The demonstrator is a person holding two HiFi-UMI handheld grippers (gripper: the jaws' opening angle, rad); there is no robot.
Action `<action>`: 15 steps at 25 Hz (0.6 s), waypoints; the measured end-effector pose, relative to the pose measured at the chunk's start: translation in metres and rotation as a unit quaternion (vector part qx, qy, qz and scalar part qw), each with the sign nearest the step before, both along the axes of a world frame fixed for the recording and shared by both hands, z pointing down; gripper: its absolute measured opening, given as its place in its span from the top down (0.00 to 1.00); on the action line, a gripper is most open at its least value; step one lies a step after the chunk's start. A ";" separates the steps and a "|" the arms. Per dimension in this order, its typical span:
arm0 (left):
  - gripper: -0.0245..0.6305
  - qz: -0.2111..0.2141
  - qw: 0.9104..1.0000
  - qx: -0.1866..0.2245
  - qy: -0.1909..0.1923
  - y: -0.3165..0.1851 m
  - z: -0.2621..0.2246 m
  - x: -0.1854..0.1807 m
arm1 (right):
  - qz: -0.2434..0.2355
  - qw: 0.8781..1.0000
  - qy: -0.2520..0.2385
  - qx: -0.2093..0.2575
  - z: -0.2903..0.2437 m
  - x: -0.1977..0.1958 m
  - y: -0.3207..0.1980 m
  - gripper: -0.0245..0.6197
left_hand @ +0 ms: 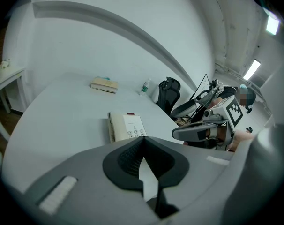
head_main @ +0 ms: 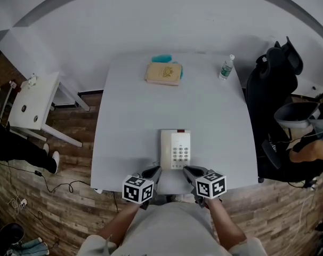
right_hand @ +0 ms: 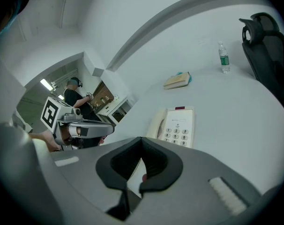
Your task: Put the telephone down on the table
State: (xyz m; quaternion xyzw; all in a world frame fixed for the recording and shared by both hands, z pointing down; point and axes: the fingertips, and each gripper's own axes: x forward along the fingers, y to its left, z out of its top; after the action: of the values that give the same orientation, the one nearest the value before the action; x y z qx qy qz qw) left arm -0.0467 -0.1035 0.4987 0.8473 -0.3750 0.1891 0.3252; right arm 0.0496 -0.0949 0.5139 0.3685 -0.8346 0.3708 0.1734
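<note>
A cream telephone lies flat on the grey table near its front edge, handset on its left side, keypad up. It also shows as the telephone in the left gripper view and the telephone in the right gripper view. My left gripper sits just off the phone's front left corner, shut and empty. My right gripper sits just off the front right corner, also shut with nothing in it. Neither touches the phone.
A tan book on a teal cloth lies at the table's far side, with a water bottle at the far right. A black office chair stands to the right. A white side table is at the left.
</note>
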 end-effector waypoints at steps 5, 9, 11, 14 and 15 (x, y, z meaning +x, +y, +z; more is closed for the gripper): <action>0.94 0.001 1.000 0.003 -0.002 0.001 -0.004 0.000 | -0.008 1.000 0.006 0.000 0.000 -0.004 0.005 0.95; 0.94 0.002 1.000 0.008 -0.004 0.004 -0.007 -0.003 | -0.004 1.000 0.005 0.000 0.001 -0.007 0.007 0.95; 0.94 0.006 1.000 0.010 -0.008 0.006 -0.007 -0.002 | -0.002 1.000 0.004 0.002 0.001 -0.007 0.008 0.95; 0.94 0.013 1.000 0.013 -0.013 0.009 -0.007 0.001 | -0.003 1.000 0.008 0.004 0.001 -0.009 0.008 0.95; 0.94 0.014 1.000 0.013 -0.014 0.010 -0.006 0.002 | -0.004 1.000 0.008 0.004 0.001 -0.009 0.009 0.95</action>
State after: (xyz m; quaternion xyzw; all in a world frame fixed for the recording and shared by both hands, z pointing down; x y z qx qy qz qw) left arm -0.0450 -0.0930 0.4923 0.8541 -0.3697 0.2005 0.3060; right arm 0.0406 -0.0859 0.5146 0.3688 -0.8362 0.3636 0.1801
